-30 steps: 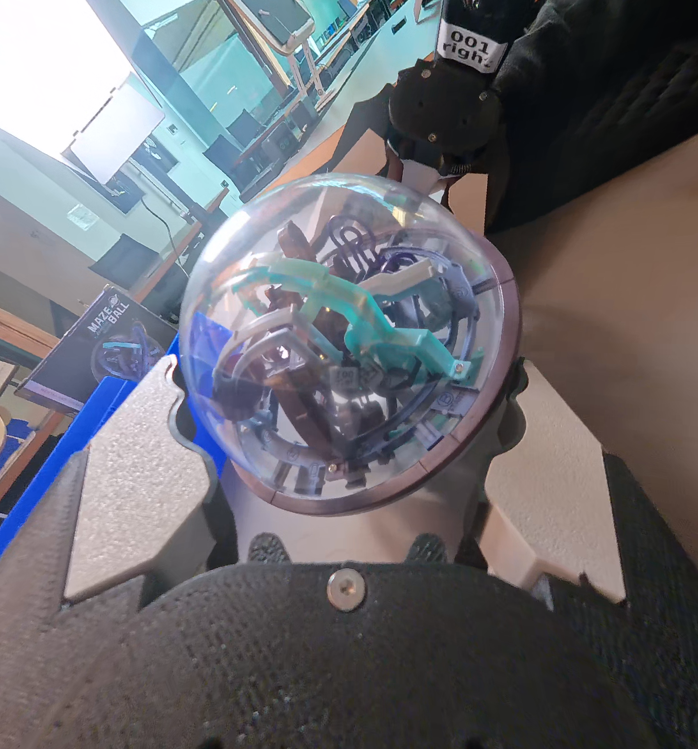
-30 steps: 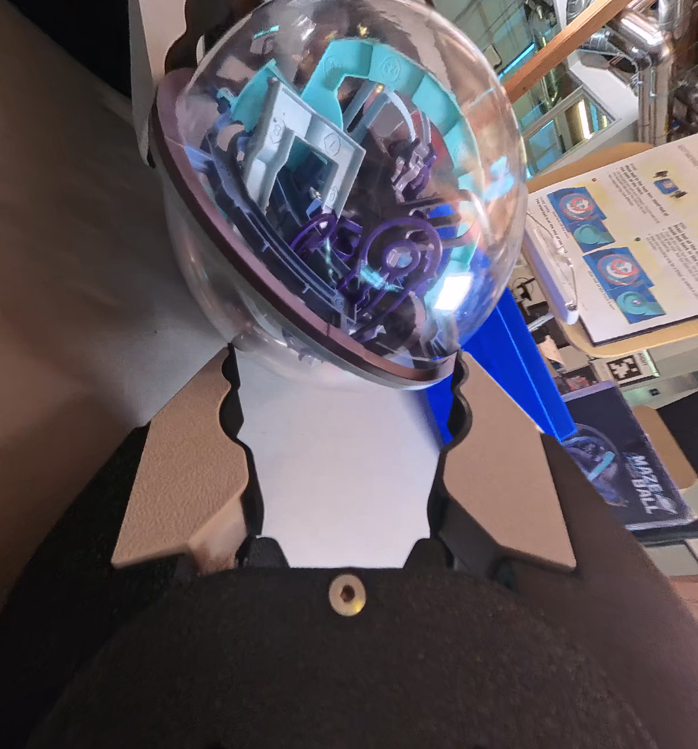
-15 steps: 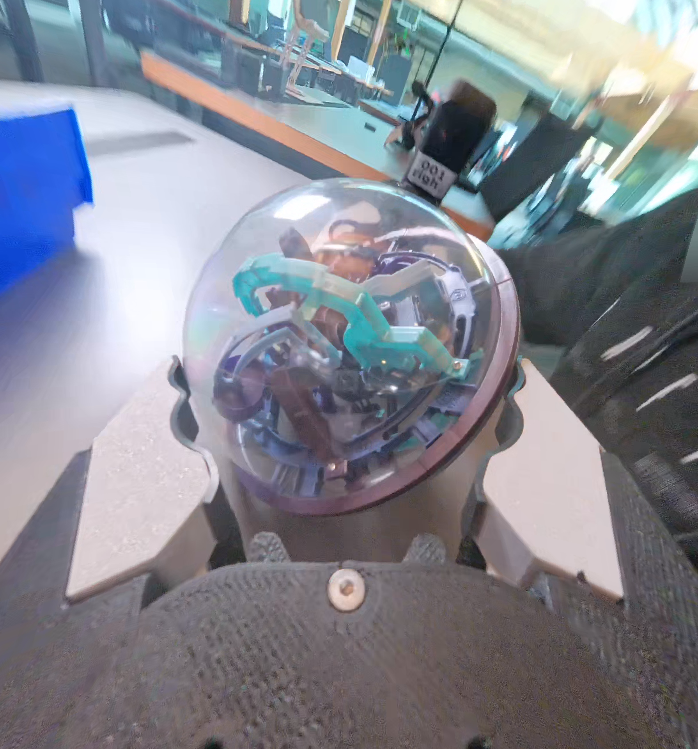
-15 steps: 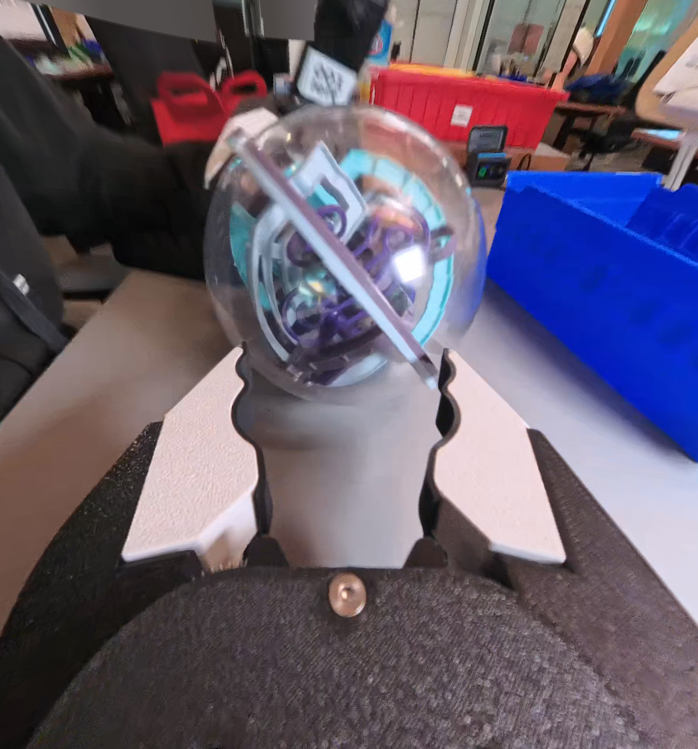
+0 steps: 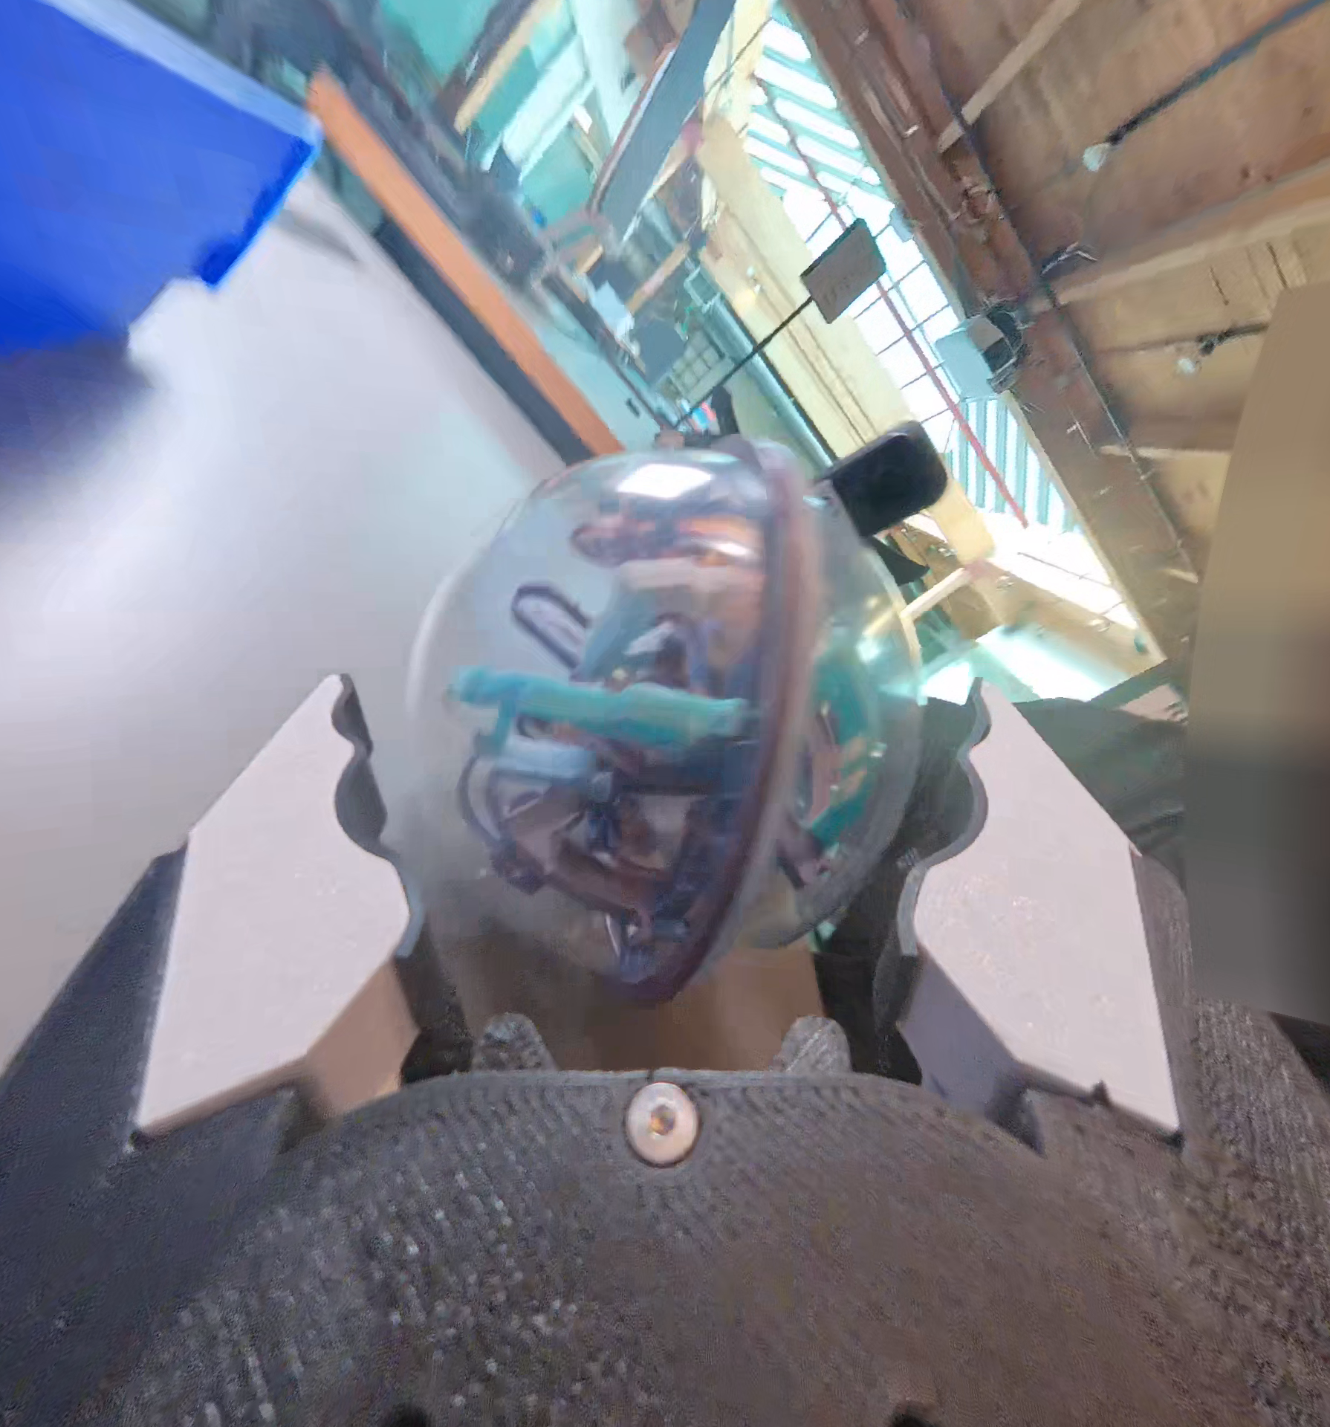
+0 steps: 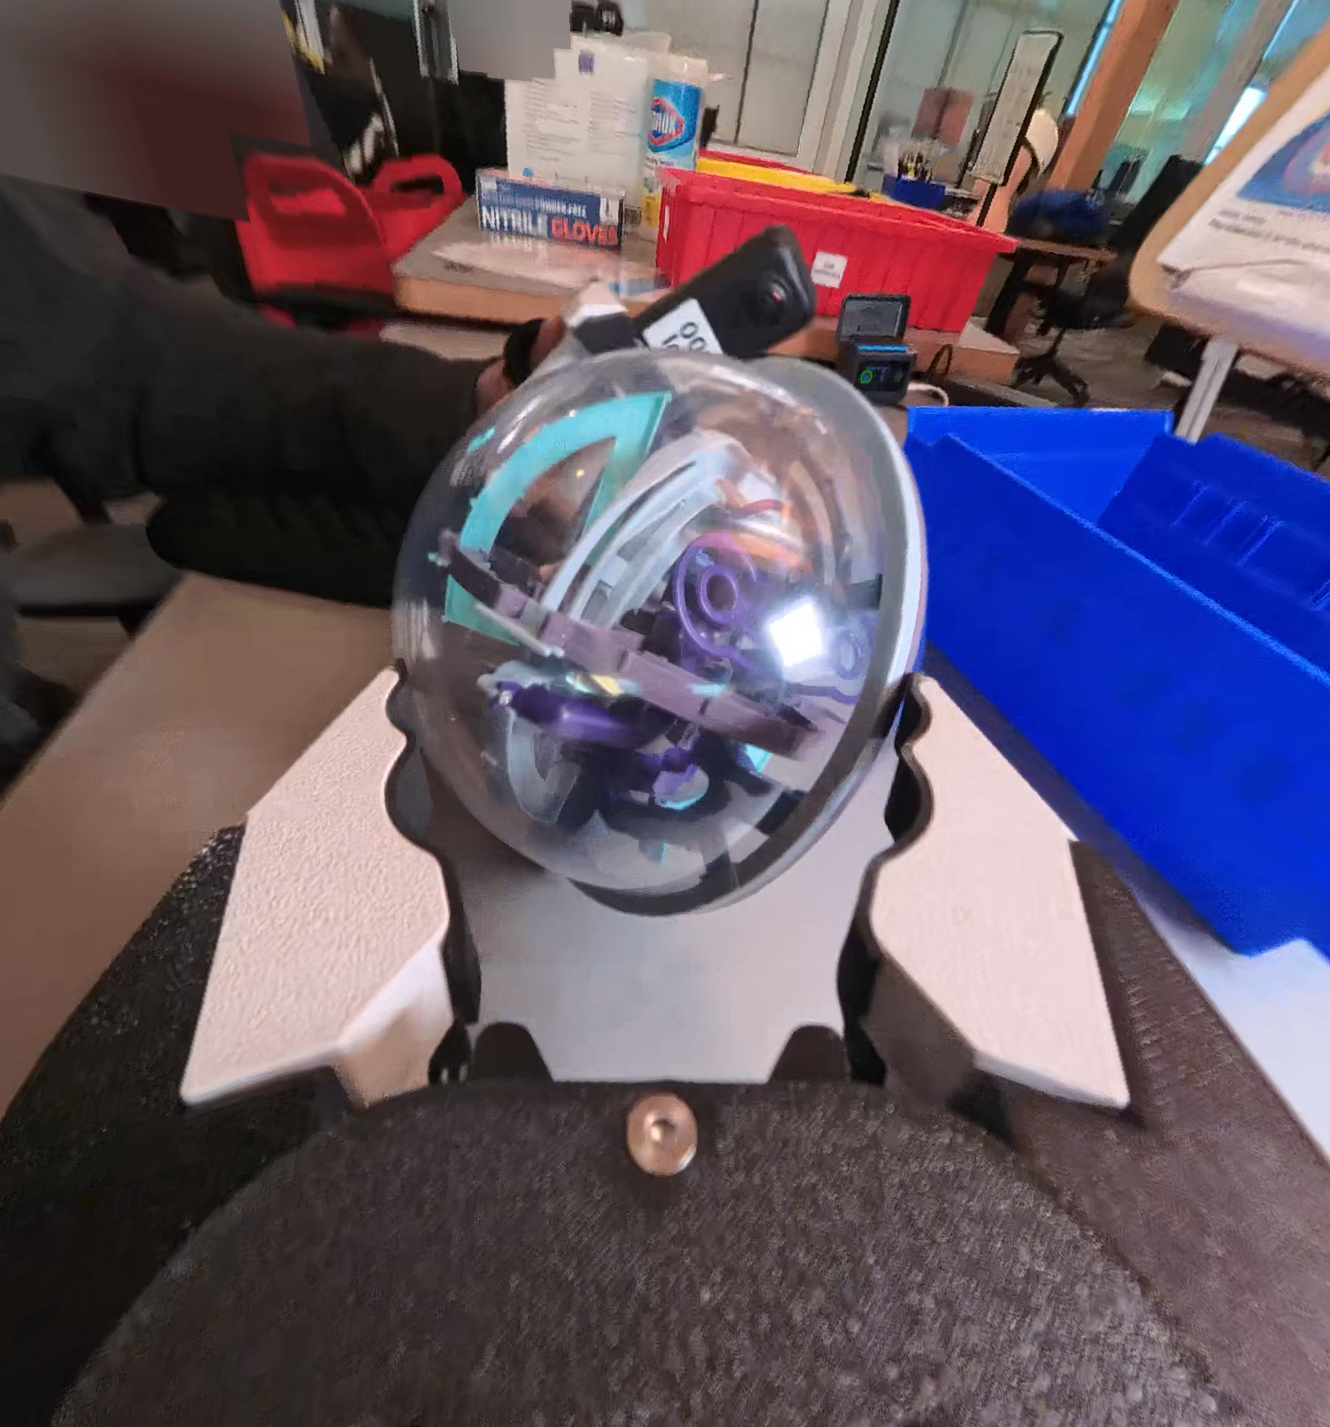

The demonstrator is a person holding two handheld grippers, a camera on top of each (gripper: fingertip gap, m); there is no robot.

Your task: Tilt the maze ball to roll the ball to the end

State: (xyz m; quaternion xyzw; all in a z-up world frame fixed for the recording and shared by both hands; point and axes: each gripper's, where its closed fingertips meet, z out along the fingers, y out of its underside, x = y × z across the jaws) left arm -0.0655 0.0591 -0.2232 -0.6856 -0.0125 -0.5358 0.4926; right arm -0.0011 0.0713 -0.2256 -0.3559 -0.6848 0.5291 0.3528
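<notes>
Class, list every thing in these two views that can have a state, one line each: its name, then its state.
maze ball: shell closed, seam tilted, between both grippers' fingers
right gripper: shut on the maze ball, both fingers touching it
left gripper: open, gap showing beside its left finger
blue bin: open-topped, standing on the table
small ball inside: cannot be made out
</notes>
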